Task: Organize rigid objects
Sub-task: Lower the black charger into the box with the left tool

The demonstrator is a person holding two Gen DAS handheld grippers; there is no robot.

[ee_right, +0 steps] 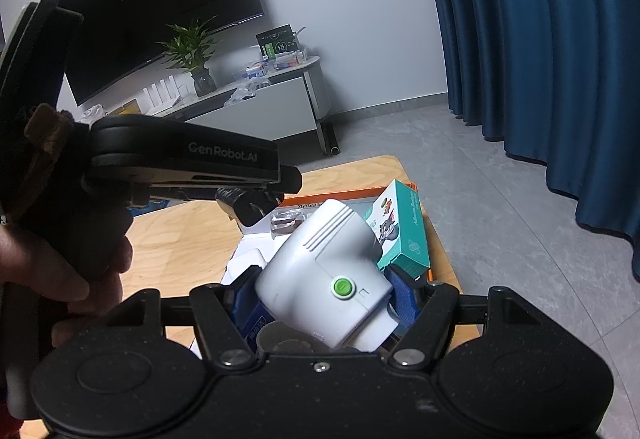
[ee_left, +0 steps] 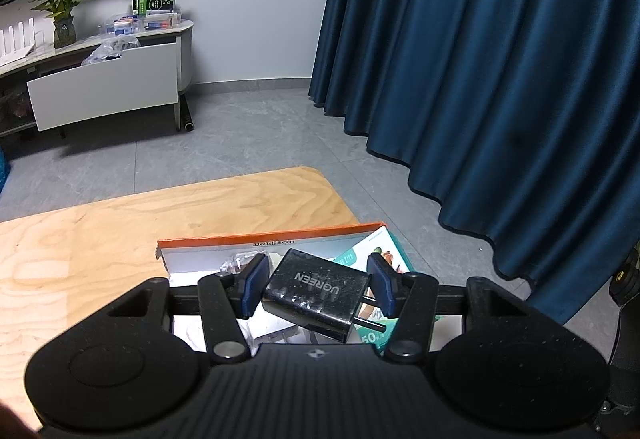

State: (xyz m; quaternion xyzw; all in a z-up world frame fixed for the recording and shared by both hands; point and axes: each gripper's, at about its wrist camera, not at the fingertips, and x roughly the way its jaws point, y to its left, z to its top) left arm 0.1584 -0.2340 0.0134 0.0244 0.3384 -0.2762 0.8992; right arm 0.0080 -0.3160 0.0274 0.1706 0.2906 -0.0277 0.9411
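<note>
My left gripper [ee_left: 317, 287] is shut on a black UGREEN charger plug [ee_left: 316, 293], held tilted above an orange-edged cardboard box [ee_left: 272, 237] on the wooden table [ee_left: 120, 235]. My right gripper [ee_right: 326, 299] is shut on a white device with a green button [ee_right: 324, 279], held over the same box [ee_right: 340, 197]. The left gripper's body [ee_right: 180, 163] shows in the right wrist view, to the left of the box. A teal carton with a cartoon print [ee_right: 404, 227] stands in the box at its right side; it also shows in the left wrist view [ee_left: 384, 243].
Small white and clear items lie in the box [ee_right: 286, 221]. Blue curtains [ee_left: 500, 79] hang at the right. A white TV cabinet [ee_left: 104, 87] with a potted plant [ee_left: 64, 11] and clutter stands by the far wall. Grey floor lies beyond the table's edge.
</note>
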